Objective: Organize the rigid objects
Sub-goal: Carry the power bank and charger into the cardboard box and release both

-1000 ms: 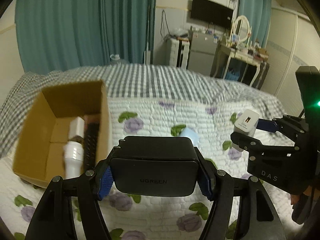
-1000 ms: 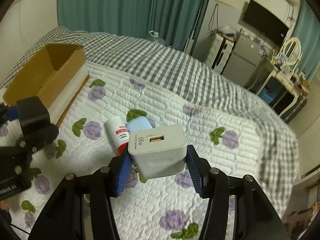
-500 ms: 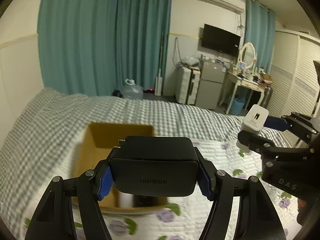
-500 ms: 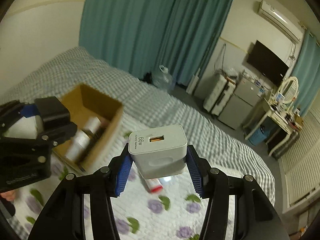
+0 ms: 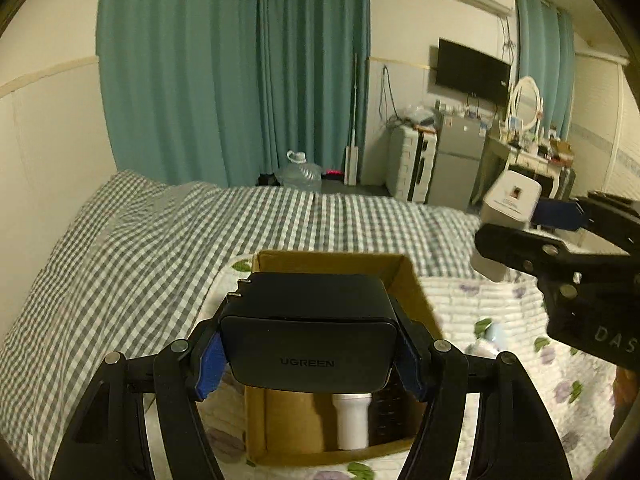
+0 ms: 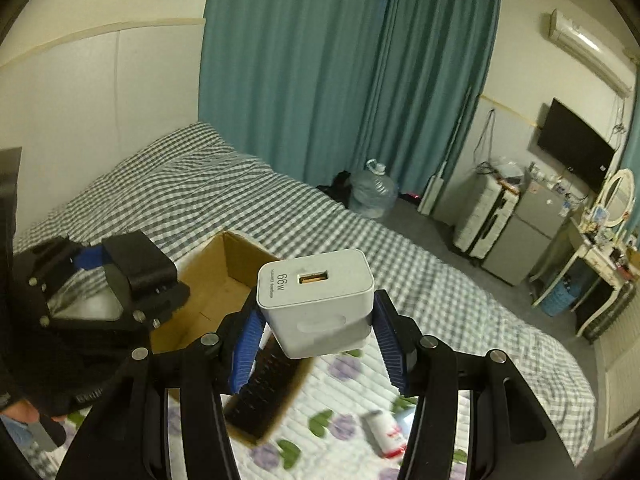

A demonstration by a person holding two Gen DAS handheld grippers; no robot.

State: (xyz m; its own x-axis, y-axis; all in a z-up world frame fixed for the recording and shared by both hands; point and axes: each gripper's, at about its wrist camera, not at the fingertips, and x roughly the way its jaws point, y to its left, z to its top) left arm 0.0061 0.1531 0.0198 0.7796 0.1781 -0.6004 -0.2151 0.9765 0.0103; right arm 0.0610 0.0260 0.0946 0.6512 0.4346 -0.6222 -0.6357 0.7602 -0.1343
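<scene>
My left gripper [image 5: 308,354] is shut on a black UGREEN charger [image 5: 310,332] and holds it above the open cardboard box [image 5: 408,280]. Inside the box lie a white tube [image 5: 352,420] and a black remote [image 6: 264,388]. My right gripper [image 6: 316,336] is shut on a white 66W charger [image 6: 320,300], just right of the box [image 6: 224,280]. The right gripper with its white charger [image 5: 510,208] shows at the right of the left wrist view. The left gripper with its black charger [image 6: 140,268] shows at the left of the right wrist view.
The box sits on a flowered white quilt [image 5: 500,300] over a grey checked bedspread [image 5: 120,260]. A white tube with a red label [image 6: 384,434] and a pale blue item [image 6: 410,416] lie on the quilt right of the box. The wall runs along the left.
Both grippers moved left, toward the box, each still holding its charger. The box went from the far left of the left wrist view to directly under the left gripper.
</scene>
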